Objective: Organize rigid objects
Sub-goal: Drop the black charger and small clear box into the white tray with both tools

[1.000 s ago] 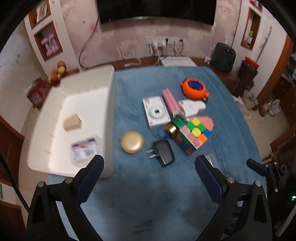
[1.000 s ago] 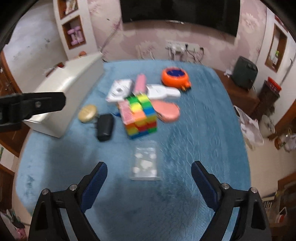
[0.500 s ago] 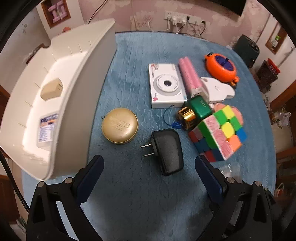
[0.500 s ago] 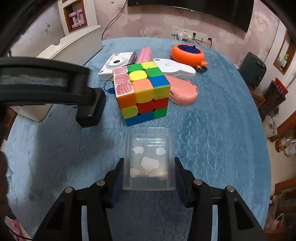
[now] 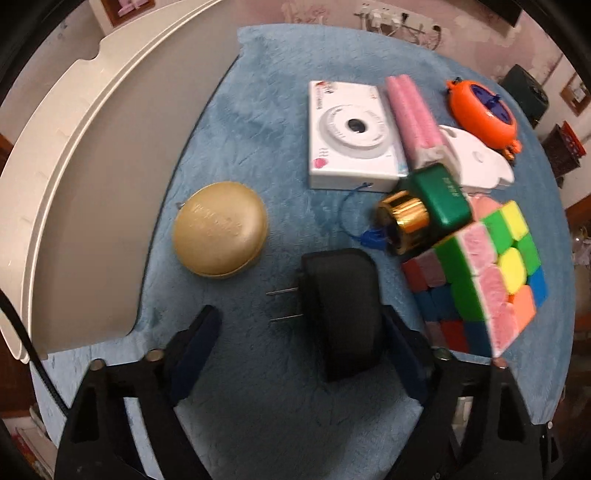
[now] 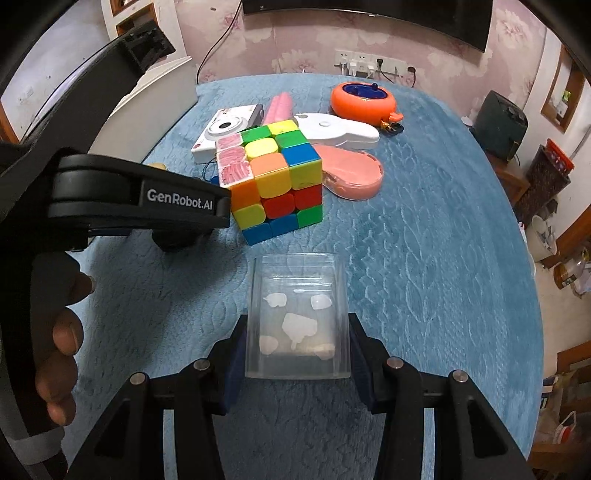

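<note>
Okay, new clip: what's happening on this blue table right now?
A person is sorting small objects with two handheld grippers. The right gripper has its jaws closed on a clear plastic box near the Rubik's cube. The left gripper straddles a black plug adapter, jaws not yet closed on it. A gold round case, white camera and white bin lie close by.

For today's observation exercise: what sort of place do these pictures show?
Probably a home living room: a large dark wall-mounted screen above floral pink wallpaper, recessed wall shelves, and a table under a blue quilted cloth.
</note>
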Motion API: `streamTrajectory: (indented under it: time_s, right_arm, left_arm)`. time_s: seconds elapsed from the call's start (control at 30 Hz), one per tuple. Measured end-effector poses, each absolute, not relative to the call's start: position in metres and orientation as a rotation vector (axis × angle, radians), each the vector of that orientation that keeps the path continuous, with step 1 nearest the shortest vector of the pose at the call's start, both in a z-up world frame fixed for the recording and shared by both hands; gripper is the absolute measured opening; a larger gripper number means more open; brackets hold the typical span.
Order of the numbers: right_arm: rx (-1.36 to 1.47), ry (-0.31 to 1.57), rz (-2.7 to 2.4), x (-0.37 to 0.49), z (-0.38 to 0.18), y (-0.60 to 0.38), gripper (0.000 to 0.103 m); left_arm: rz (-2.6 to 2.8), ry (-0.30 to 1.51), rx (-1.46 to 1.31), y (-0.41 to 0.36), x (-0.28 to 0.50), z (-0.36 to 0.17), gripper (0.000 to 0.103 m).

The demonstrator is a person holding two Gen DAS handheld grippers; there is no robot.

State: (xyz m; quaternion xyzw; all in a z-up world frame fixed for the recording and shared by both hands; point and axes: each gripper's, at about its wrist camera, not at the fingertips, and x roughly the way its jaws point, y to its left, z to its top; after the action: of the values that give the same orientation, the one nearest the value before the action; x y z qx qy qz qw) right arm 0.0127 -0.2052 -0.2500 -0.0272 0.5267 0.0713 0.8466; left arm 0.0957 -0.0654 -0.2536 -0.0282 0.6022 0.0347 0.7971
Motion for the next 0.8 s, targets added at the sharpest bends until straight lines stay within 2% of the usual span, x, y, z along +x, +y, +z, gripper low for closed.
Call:
streamTrajectory:
  time_s: [0.07, 0.4, 0.8]
  right_arm:
    - [-0.053, 1.109, 0.150, 0.015, -0.247, -0.206, 0.049]
    - [-0.054, 1.068, 0.151, 0.010, -0.220, -0.205, 0.049]
    - [-0.026, 0.959, 0.225, 0.020, -0.132, -0.172, 0.049]
  left_arm:
    - [0.042, 1.272, -0.043, -0.070, 0.093, -0.248, 0.057]
    - [0.004, 1.257, 0.012, -0.071, 0.079, -0.221, 0.057]
    - [-0.034, 1.091, -0.015, -0.020, 0.064, -0.099, 0.057]
